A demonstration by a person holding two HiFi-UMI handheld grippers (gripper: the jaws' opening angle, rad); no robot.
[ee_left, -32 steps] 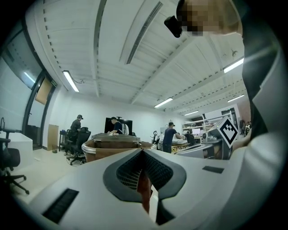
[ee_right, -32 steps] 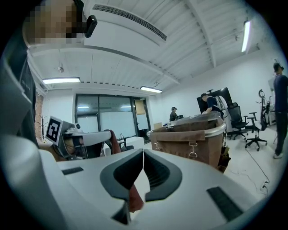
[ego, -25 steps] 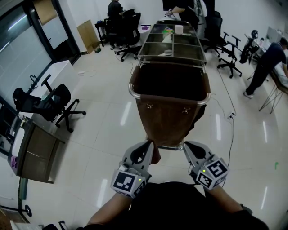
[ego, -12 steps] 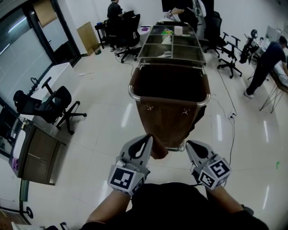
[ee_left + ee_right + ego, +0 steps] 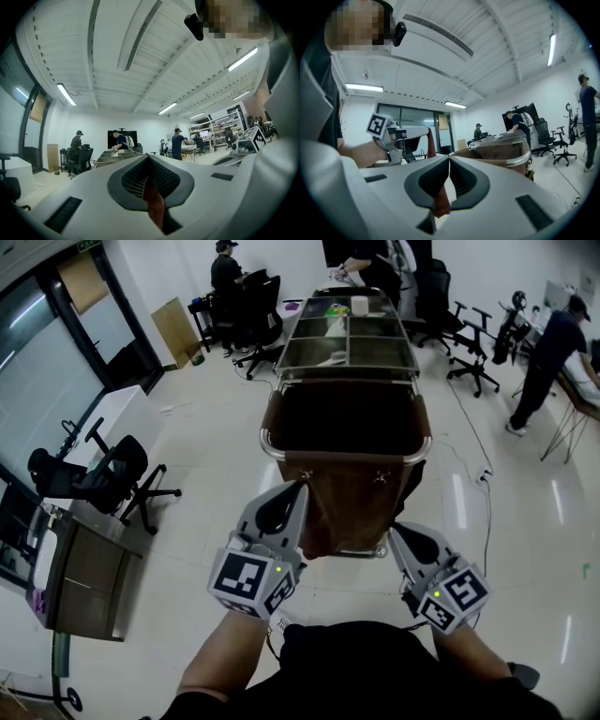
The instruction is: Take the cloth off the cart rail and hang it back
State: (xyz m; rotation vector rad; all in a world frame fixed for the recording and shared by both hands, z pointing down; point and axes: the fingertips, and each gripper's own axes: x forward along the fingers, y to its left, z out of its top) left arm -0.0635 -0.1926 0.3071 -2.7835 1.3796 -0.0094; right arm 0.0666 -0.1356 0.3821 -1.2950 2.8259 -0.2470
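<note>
A brown cloth (image 5: 349, 432) lies draped over the near end of a metal cart, across its silver rail (image 5: 266, 443), and its near edge comes toward me. My left gripper (image 5: 299, 487) is shut on the cloth's left near corner and held high. My right gripper (image 5: 395, 532), lower and to the right, is shut on the right corner. The left gripper view shows a reddish-brown strip of cloth (image 5: 153, 206) pinched between closed jaws. In the right gripper view a like strip (image 5: 440, 202) hangs from the closed jaws, and the left gripper (image 5: 410, 135) shows beyond with cloth (image 5: 431, 143) hanging from it.
The cart (image 5: 347, 329) carries steel trays further back. Black office chairs (image 5: 103, 470) and a desk (image 5: 80, 568) stand at the left. More chairs (image 5: 473, 357) and a bent-over person (image 5: 551, 352) are at the right. People work at the back wall. A cable (image 5: 483, 488) lies on the floor.
Both grippers have risen with the cloth's near edge, the left one more than the right. The cloth's left corner now sits higher against the cart.
</note>
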